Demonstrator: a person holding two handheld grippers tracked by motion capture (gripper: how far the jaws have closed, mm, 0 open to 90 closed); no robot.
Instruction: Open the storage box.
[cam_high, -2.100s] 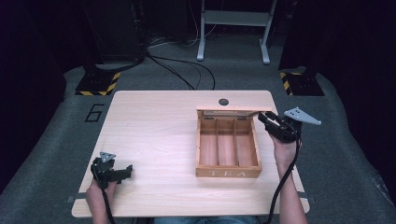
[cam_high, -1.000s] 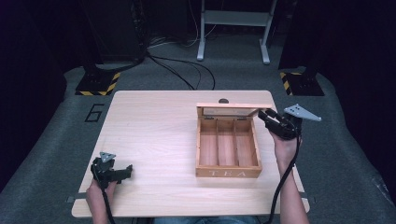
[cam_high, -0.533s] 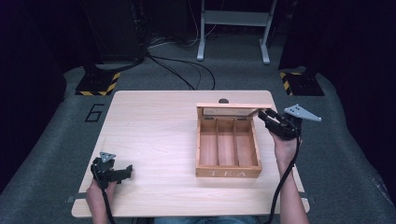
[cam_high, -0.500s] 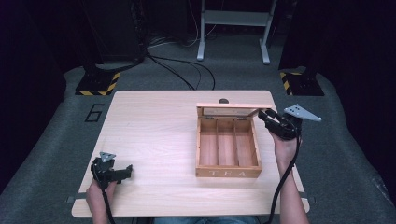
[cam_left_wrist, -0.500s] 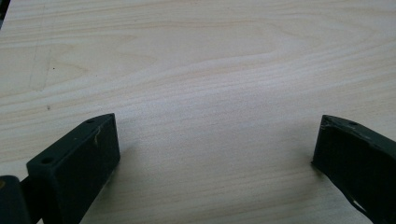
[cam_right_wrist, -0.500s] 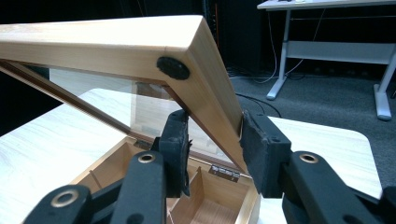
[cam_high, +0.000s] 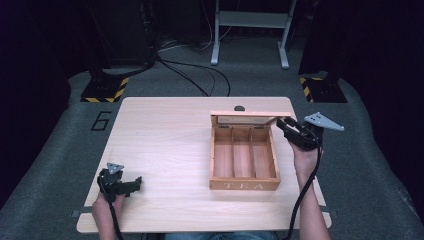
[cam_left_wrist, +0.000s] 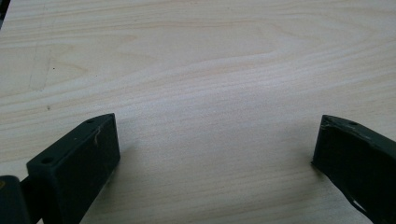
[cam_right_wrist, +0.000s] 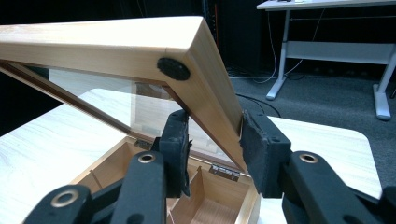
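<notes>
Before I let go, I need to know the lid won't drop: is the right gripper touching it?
Touching. The right gripper view shows the right gripper with both pads pressed on the lid frame's side.

One wooden tea box with three compartments inside and one glass-paned lid, raised; two small metal hinges on its back edge; one black bumper dot on the lid corner. One light wood table. Two grippers: left gripper, right gripper. Two forearms, two cables
</notes>
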